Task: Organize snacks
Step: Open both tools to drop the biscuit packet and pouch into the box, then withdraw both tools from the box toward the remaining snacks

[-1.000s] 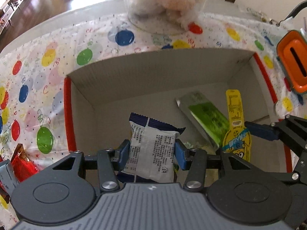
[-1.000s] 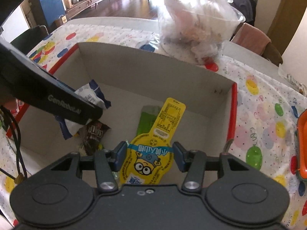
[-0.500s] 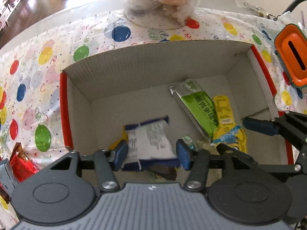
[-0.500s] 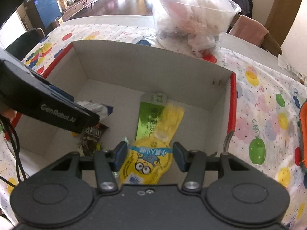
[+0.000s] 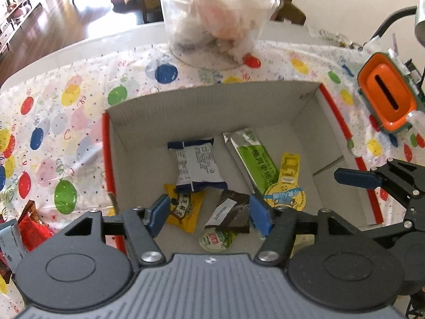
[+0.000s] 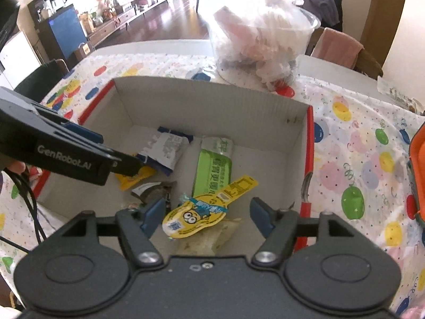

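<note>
white corrugated cardboard forms the open box point(image 5: 212, 101), its side rims edged in red, standing on a tablecloth point(image 5: 66, 122) printed with coloured balloons. the snacks lie loose on the box floor: a white packet with navy ends point(image 5: 196, 164) and small printed text, tilted a little, with a yellow sachet point(image 5: 186, 210) poking out just below it; a dark wrapper with a white label point(image 5: 228, 210); a small round green-and-white piece point(image 5: 215, 239); a long green bar wrapper point(image 5: 255, 159) lying on a slant; and a yellow cartoon-face pouch with a narrow neck point(image 6: 202, 210) and a blue band, overlapping the lower end of the green bar. the left gripper point(image 5: 211, 212) hangs above the box floor with its blue pads spreading apart and nothing pinched between them; the packets seen through the gap lie below on the floor. the right gripper point(image 6: 204, 215) is likewise widening, its pads clear on either side of the cartoon pouch, which rests in the box rather than in a grip. outside the box, a red snack packet point(image 5: 29, 226) lies on the cloth at the left, an orange container point(image 5: 385, 98) stands at the right, and a clear plastic tub of white wrapped things point(image 5: 217, 18) stands behind.
</note>
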